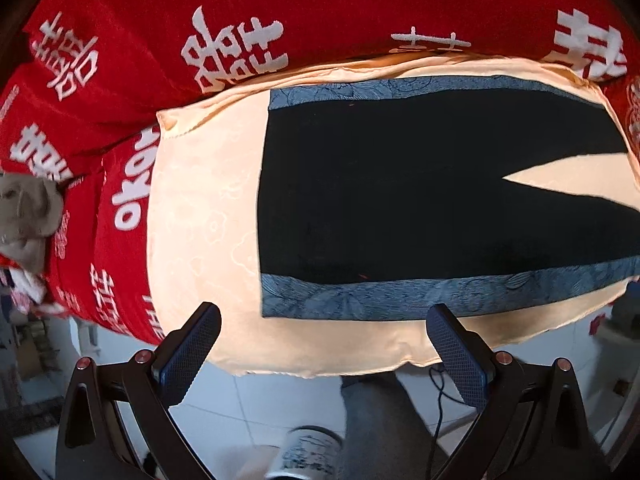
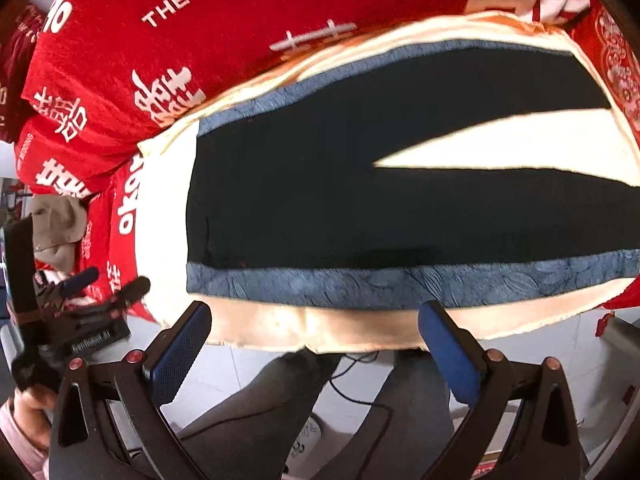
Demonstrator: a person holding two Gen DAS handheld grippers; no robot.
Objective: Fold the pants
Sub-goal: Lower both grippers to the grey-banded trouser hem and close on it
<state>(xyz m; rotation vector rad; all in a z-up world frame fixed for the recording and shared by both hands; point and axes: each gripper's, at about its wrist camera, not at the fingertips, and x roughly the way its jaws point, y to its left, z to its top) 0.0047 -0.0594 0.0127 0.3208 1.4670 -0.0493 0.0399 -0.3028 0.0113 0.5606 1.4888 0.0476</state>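
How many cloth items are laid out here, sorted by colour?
Black with blue side bands: 1, the pants
Cream: 1, the cream cloth under the pants
Red with white print: 1, the red cover
Grey-beige: 1, a crumpled cloth at the left edge
Total: 4

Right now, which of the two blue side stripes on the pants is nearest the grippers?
The lower blue stripe, along the pants edge just ahead of the open left gripper and right gripper. The other stripe borders the red blanket.
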